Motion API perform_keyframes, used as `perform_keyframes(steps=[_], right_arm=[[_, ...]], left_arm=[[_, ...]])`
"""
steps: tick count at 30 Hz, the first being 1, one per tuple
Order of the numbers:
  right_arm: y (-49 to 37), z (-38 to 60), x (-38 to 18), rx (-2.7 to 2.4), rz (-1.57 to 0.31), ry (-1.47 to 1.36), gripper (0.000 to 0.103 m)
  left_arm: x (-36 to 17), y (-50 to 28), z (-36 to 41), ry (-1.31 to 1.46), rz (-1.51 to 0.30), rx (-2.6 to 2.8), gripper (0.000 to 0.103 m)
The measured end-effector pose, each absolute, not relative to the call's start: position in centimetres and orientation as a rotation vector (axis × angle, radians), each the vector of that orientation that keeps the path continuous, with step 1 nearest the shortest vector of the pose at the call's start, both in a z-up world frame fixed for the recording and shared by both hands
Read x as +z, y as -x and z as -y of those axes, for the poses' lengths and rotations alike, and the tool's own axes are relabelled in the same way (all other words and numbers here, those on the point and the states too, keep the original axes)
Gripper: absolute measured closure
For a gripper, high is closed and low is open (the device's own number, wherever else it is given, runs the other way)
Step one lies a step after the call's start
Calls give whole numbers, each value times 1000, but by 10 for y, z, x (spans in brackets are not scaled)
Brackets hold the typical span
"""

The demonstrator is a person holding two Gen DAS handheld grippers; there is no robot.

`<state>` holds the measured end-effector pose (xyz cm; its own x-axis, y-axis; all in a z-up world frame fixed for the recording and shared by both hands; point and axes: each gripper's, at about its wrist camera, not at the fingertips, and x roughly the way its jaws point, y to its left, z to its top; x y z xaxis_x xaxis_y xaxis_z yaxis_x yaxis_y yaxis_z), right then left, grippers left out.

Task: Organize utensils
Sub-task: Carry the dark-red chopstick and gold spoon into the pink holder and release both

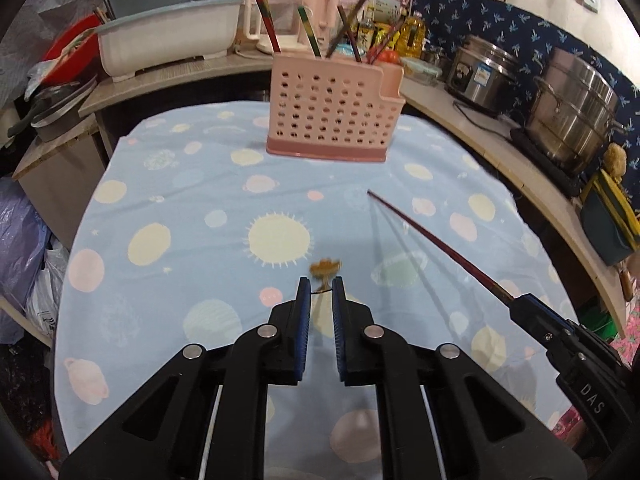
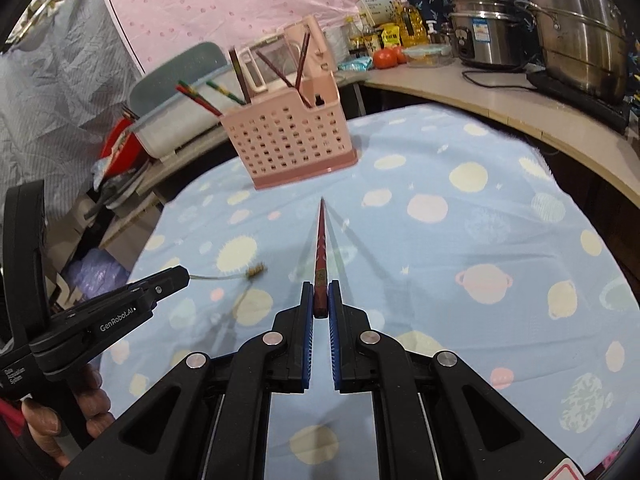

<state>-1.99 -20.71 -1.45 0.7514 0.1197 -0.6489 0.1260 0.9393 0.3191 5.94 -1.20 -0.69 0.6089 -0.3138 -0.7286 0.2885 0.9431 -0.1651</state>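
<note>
A pink perforated utensil holder (image 1: 332, 112) (image 2: 288, 140) stands at the far side of the table with several chopsticks leaning in it. My left gripper (image 1: 320, 284) (image 2: 182, 274) is shut on a thin metal utensil with a gold ornate end (image 1: 326, 268) (image 2: 256, 270), held just above the cloth and pointing forward. To its right, my right gripper (image 2: 320, 288) (image 1: 518, 304) is shut on the thick end of a dark red chopstick (image 2: 320, 252) (image 1: 432, 240). The chopstick's tip points toward the holder and casts shadows on the cloth below.
A blue planet-print cloth (image 1: 180, 208) covers the table. A curved counter (image 1: 472, 120) behind and to the right carries steel pots (image 1: 572, 112), bottles and tomatoes. A white dish tub (image 1: 168, 40) sits at the back left. A person's hand (image 2: 52, 420) grips the left tool.
</note>
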Motion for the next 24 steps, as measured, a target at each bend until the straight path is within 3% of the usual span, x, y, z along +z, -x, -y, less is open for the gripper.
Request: perform_keyframes(steps=[5, 6, 24], right_arm=[[23, 213, 13, 5, -658, -376, 96], [22, 214, 19, 7, -646, -377, 96], [7, 232, 89, 28, -507, -418, 96]], left_arm=[[16, -61, 2, 60, -805, -348, 95], [20, -61, 0, 63, -798, -349, 102], [84, -85, -15, 70, -684, -359, 103]])
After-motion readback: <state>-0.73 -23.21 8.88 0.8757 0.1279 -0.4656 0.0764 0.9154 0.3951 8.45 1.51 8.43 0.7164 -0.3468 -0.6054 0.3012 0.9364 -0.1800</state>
